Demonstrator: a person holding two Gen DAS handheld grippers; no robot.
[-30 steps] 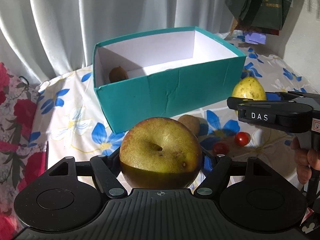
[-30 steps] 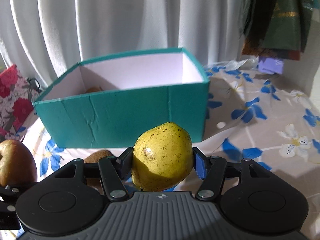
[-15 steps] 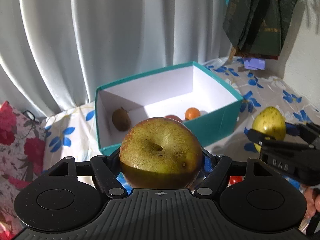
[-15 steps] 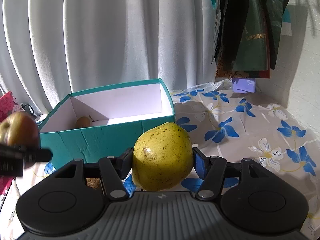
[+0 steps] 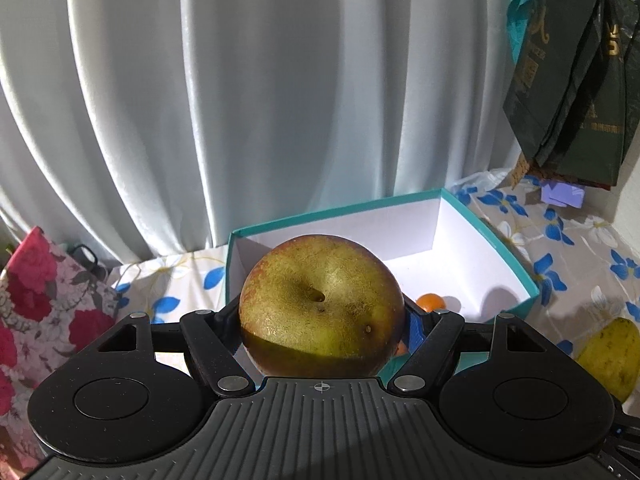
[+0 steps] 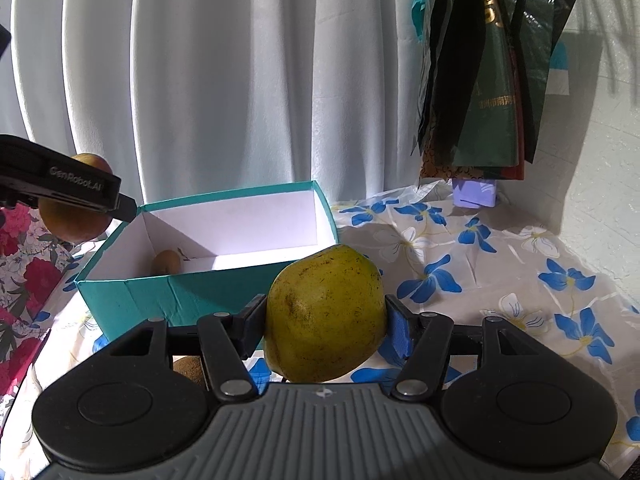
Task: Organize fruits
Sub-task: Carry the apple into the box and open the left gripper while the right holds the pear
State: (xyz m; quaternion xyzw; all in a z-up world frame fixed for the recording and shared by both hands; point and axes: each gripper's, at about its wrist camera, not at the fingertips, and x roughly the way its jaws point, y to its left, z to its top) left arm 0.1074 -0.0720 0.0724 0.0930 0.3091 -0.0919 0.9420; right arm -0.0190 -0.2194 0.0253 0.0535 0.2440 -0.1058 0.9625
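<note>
Task status: partly complete, both hands loaded.

Left gripper (image 5: 320,316): jaws stand fairly wide and are closed on a round green-brown apple (image 5: 320,308), held clear of the surface and, from its own camera, in front of the open teal box (image 5: 500,248). In the right wrist view the same apple shows at the left edge, raised above the box's near left corner.

Right gripper (image 6: 326,320): jaws partly closed on a yellow-green pear-like fruit (image 6: 324,312), pads pressing both flanks. It hangs short of the box's near wall, over the flowered surface (image 6: 500,280).

Already in the box: a kiwi (image 6: 166,262) in the far left corner, a small orange fruit (image 5: 430,302), and possibly one more reddish piece beneath the left jaw, too hidden to confirm.

Outstanding: both held fruits remain to be set inside. One brown kiwi-like fruit (image 6: 188,366) lies on the surface just behind the right gripper's linkage. Any other loose fruit is hidden by the grippers.

Judgement: roughly midway; two deposits pending, then at least one further pickup.
</note>
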